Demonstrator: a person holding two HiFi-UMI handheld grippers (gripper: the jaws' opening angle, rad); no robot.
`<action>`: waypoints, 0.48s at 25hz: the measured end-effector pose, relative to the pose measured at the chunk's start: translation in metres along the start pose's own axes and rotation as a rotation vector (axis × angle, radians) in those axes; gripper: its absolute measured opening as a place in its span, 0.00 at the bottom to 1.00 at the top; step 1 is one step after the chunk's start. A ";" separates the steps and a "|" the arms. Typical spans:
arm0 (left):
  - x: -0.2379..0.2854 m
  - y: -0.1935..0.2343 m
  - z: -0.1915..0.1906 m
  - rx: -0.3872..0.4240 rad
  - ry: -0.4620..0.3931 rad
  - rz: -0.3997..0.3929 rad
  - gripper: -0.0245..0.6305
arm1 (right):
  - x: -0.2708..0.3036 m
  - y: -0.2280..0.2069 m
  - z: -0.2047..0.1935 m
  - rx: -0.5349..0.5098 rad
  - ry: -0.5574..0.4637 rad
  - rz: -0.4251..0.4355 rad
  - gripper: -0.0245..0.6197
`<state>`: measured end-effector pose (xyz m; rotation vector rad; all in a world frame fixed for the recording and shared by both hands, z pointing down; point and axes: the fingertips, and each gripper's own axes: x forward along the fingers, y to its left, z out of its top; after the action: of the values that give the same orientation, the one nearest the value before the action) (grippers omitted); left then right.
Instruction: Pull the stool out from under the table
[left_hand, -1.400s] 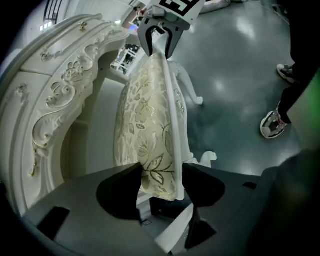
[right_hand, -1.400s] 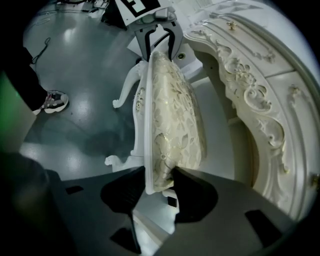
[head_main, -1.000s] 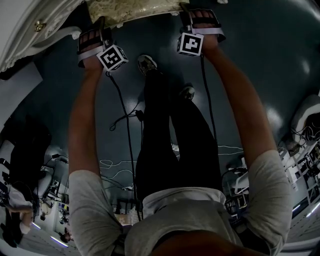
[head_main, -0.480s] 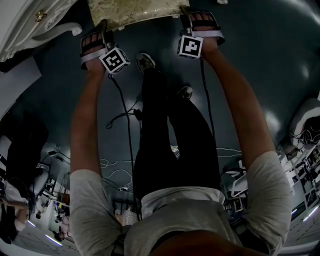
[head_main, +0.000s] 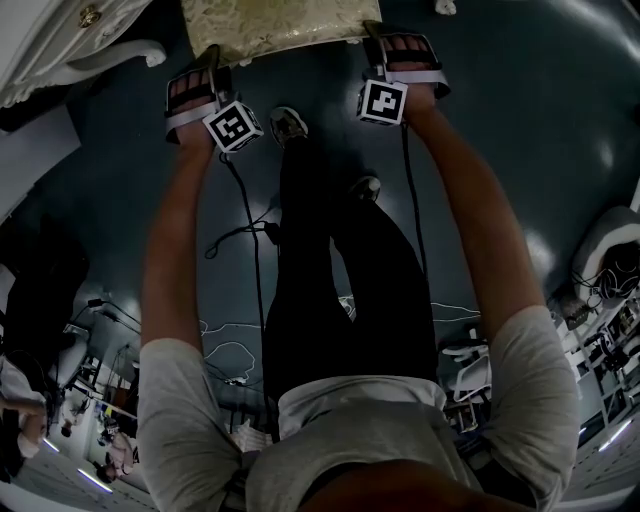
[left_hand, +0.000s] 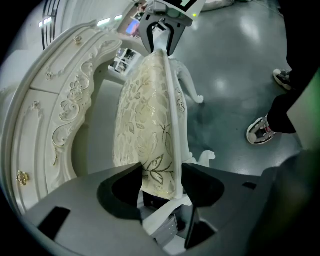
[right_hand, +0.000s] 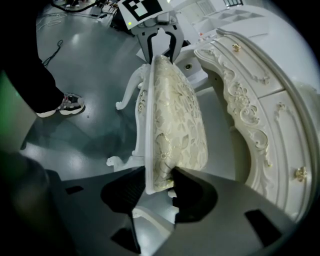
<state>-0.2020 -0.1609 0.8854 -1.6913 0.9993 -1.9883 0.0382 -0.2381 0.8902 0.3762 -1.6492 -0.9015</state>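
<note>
Since a second ago, more of the stool (head_main: 270, 25) shows at the top of the head view. Its pale gold patterned cushion has slid lower in the frame, away from the white carved table (head_main: 50, 40) in the upper left corner. The left gripper (head_main: 205, 62) and right gripper (head_main: 385, 40) clamp opposite sides of the seat. Each gripper view shows dark pads pressed onto the cushion and the white frame edge.

The floor (head_main: 530, 120) is dark, glossy blue-grey, with patches of glare and thin cables (head_main: 240, 235) trailing across it. The person's sneakers (head_main: 288, 125) stand just below the stool. Cluttered shelves and equipment line the lower left and lower right edges — too dim and small to identify.

The stool's far edge is cut off by the top of the frame. Its curved white legs (left_hand: 192, 85) appear only in the gripper views. Most of the table lies outside the frame, and the whole head view is dark.
</note>
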 end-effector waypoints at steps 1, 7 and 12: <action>-0.001 -0.002 0.000 -0.002 -0.001 0.002 0.42 | -0.001 0.002 0.000 0.000 -0.003 -0.001 0.33; -0.011 -0.014 0.001 -0.007 0.007 0.005 0.42 | -0.009 0.012 0.000 0.005 -0.008 -0.001 0.33; -0.018 -0.022 0.001 -0.015 0.006 -0.001 0.42 | -0.017 0.018 0.002 -0.007 -0.023 0.015 0.33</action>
<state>-0.1932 -0.1338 0.8877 -1.6948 1.0181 -1.9931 0.0450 -0.2146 0.8913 0.3493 -1.6673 -0.9031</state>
